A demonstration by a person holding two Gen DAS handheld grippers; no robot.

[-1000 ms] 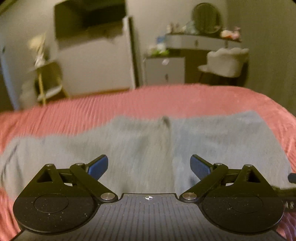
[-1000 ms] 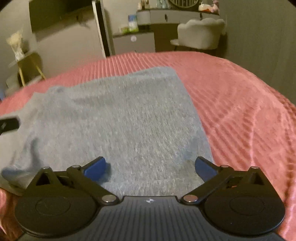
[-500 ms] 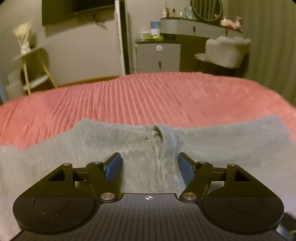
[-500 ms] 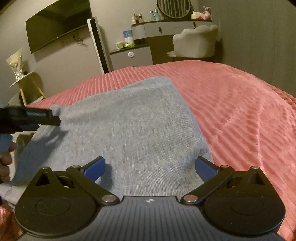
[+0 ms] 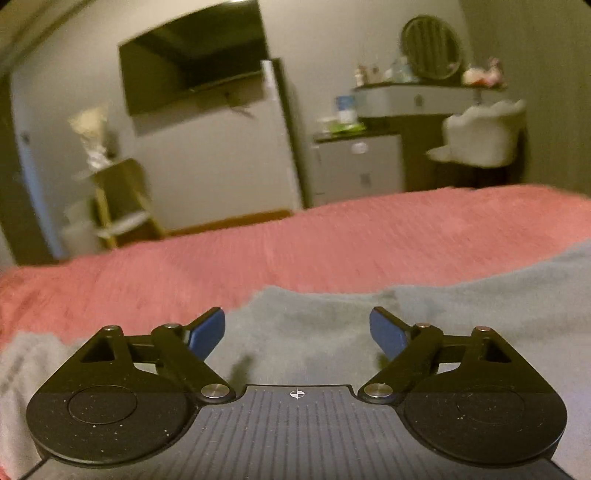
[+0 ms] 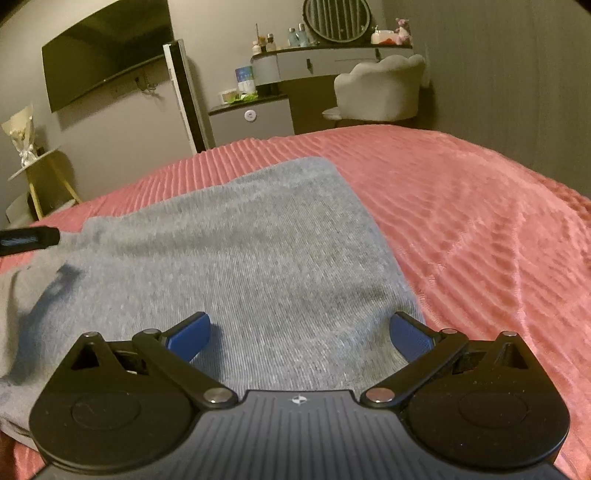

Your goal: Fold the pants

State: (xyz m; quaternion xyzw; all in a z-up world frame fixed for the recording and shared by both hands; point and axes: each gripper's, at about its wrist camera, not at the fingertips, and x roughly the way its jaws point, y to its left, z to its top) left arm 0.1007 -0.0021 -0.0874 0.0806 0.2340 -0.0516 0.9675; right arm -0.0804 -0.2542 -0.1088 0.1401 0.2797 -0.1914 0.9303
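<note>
Grey knit pants (image 6: 258, 258) lie flat on a pink ribbed bedspread (image 6: 480, 229). In the left wrist view the pants (image 5: 306, 332) fill the lower half, their far edge just beyond the fingers. My left gripper (image 5: 297, 332) is open and empty, low over the grey fabric. My right gripper (image 6: 300, 332) is open and empty over the pants' near right corner, its right finger (image 6: 408, 336) near the fabric's right edge. The tip of the left tool (image 6: 29, 240) shows at the far left of the right wrist view.
The bedspread (image 5: 258, 258) stretches beyond the pants. Past the bed stand a wall television (image 6: 107, 59), a small grey cabinet (image 6: 251, 118), a vanity with a round mirror (image 6: 336, 18), a white chair (image 6: 380, 92) and a yellow side stand (image 6: 44, 177).
My left gripper's jaws closed partly, then opened wider again, and its view shifted up and left along the pants' far edge. My right gripper stayed open over the same corner.
</note>
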